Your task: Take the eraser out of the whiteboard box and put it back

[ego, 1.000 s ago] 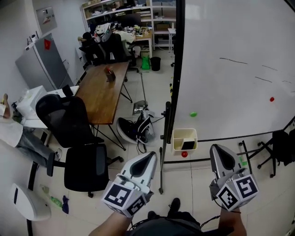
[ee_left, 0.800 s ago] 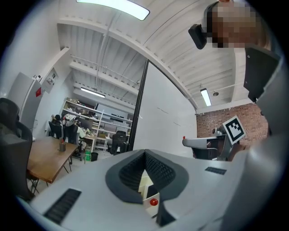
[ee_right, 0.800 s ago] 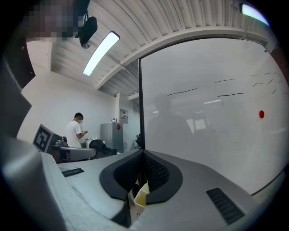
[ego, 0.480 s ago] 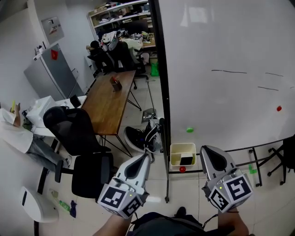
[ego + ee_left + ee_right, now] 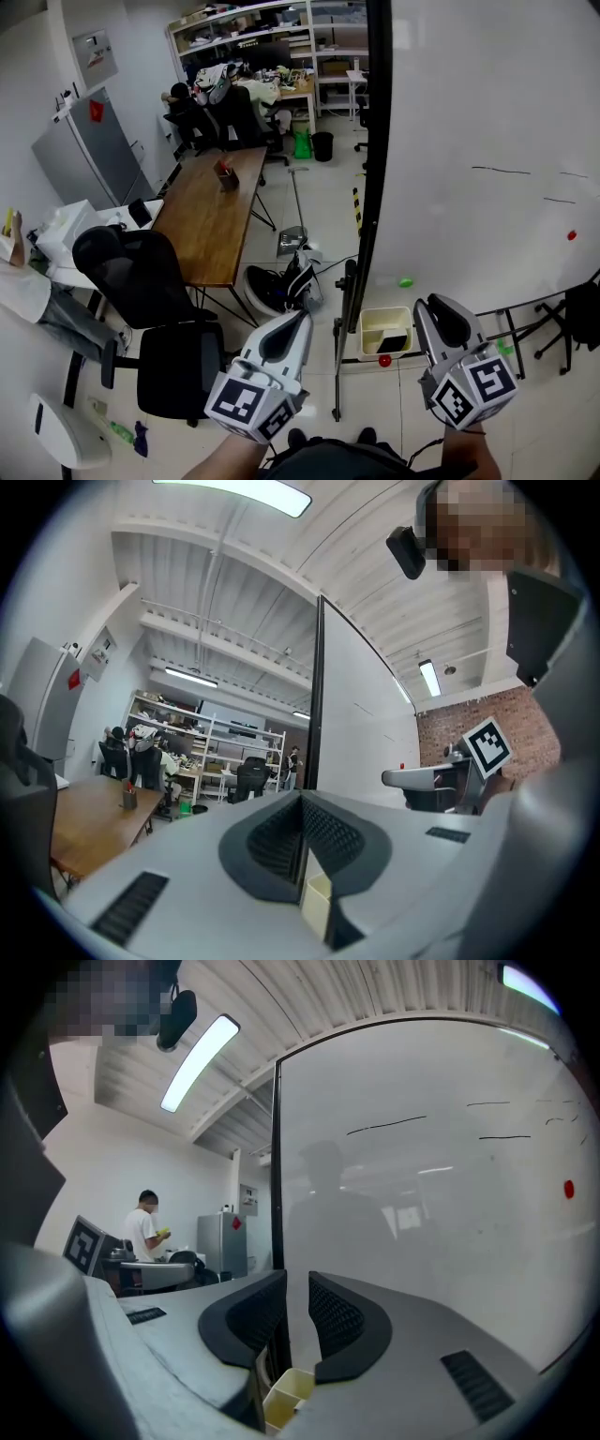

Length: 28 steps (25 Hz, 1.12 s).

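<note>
Seemingly black eraser (image 5: pixel 397 343) lies inside cream box (image 5: pixel 375 324).

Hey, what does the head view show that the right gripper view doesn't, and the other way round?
Only the head view shows the wooden table, the green magnet, and the dark eraser lying in the cream box.

Only the right gripper view shows the ceiling light strip and the gap in the right tongs, which are opening with nothing between them.

Both show the whiteboard, its red magnet, the box, and the grey fridge.
</note>
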{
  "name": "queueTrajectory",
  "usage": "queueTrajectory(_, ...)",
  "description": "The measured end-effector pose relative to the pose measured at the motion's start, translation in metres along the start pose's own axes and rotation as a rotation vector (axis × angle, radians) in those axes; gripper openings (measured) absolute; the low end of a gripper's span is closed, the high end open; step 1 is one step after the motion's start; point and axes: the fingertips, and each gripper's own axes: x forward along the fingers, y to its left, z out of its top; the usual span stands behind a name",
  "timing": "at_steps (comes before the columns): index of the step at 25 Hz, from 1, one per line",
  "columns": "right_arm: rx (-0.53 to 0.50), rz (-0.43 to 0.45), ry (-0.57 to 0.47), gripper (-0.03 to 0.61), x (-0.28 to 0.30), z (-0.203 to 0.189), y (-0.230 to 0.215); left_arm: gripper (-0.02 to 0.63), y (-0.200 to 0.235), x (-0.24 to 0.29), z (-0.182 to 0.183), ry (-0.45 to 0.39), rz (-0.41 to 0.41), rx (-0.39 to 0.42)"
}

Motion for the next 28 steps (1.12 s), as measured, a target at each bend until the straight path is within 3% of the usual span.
queueTrajectory(7, 0.005, -0.073, 0.052, 0.097, 0.021, -0.028, -0.001, 0.028, 0.022, 0.007, -0.005, -0.005, -0.032, 0.026)
queueTrajectory(8, 0.010, -0.076, 0.072, 0.127, 0.023, -0.038, -0.002, 0.028, 0.024, 0.009, -0.010, 0.002, -0.031, 0.027)
queueTrajectory(10, 0.020, -0.082, 0.112, 0.177, 0.026, -0.058, -0.004, 0.028, 0.030, 0.013, -0.030, 0.030, -0.021, 0.026)
queueTrajectory(19, 0.036, -0.154, 0.263, 0.213, 0.033, -0.152, -0.032, 0.028, 0.043, 0.032, -0.130, 0.182, 0.027, -0.032)
queueTrajectory(22, 0.045, -0.165, 0.308, 0.255, 0.033, -0.177, -0.034, 0.029, 0.043, 0.033, -0.153, 0.227, 0.031, -0.048)
queueTrajectory(28, 0.036, -0.181, 0.374, 0.275, 0.035, -0.219, -0.035, 0.029, 0.040, 0.035, -0.189, 0.294, 0.004, -0.062)
